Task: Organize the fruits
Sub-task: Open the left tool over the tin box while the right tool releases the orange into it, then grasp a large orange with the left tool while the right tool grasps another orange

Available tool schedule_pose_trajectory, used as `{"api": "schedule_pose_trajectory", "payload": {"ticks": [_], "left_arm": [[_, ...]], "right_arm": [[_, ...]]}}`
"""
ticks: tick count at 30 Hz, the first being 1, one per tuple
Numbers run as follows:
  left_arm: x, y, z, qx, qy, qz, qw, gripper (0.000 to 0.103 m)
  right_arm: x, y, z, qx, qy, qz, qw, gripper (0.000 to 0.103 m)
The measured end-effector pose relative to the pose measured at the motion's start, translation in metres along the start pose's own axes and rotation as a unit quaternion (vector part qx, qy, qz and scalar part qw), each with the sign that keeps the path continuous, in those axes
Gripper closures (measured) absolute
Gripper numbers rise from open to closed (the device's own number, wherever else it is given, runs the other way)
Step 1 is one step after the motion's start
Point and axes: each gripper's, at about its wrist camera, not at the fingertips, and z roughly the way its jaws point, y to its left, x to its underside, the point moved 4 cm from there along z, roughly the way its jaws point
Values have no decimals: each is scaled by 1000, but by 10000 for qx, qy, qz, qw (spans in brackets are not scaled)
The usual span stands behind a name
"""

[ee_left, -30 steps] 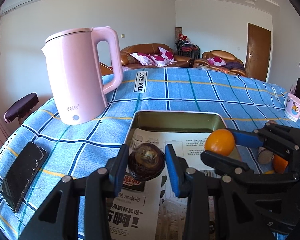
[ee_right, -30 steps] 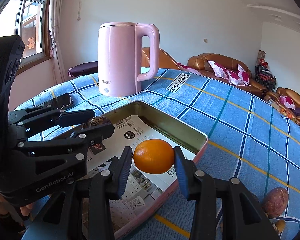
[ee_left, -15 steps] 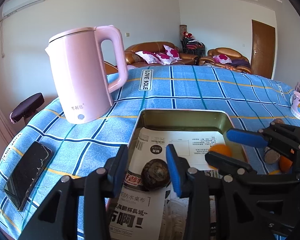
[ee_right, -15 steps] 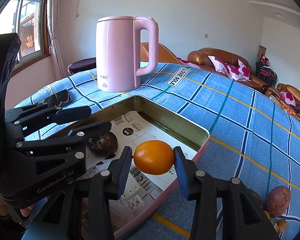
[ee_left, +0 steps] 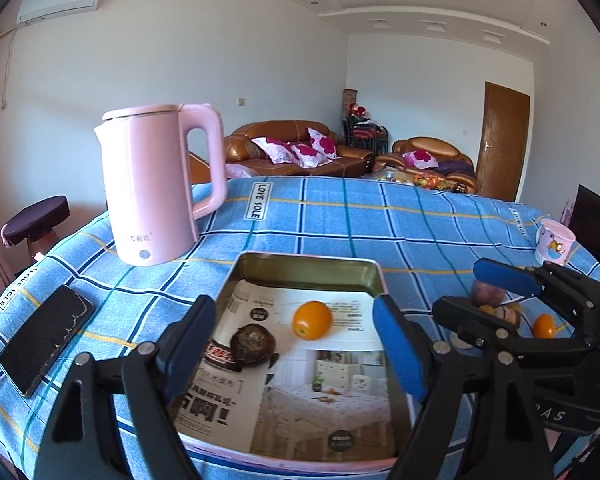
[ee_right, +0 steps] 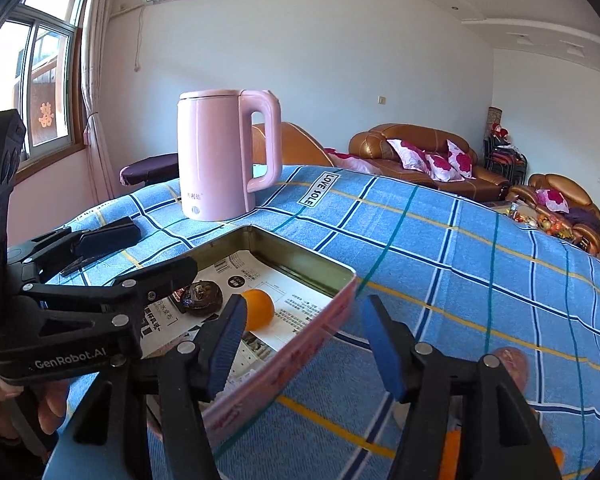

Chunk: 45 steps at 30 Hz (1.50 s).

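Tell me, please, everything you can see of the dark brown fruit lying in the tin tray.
The dark brown fruit is small, roundish and somewhat flattened, with a glossy, wrinkled skin and a paler patch on top. It rests on the printed paper lining the tin tray, in its near left part, beside the orange fruit but apart from it. No gripper touches it; the left gripper stands open around it, its jaws having just been opening.

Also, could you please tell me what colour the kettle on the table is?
The kettle is pale pink all over; the right wrist view shows it best.
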Motion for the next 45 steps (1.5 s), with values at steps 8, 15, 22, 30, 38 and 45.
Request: {"api": "schedule_pose_trajectory", "payload": {"ticks": [8,15,22,30,38,45], "left_arm": [[11,-69,-3,595,77,351,9976,11],[23,-124,11,968,395,731,9918,12],[33,-164,27,1302,782,1074,9825,25],[49,-185,46,1604,1320,1211,9707,44],[56,-189,61,1851,1785,1012,9611,53],[53,-183,57,1904,1652,803,9644,55]], "right_arm": [[43,-73,-66,910,-18,437,9949,35],[84,-146,-81,1684,443,1116,9784,35],[96,-167,-76,1616,721,1499,9728,35],[101,-165,-59,1549,1141,1408,9712,42],[111,-170,-44,1134,1546,1675,9671,67],[109,-167,-47,1077,1454,1625,9700,69]]}}
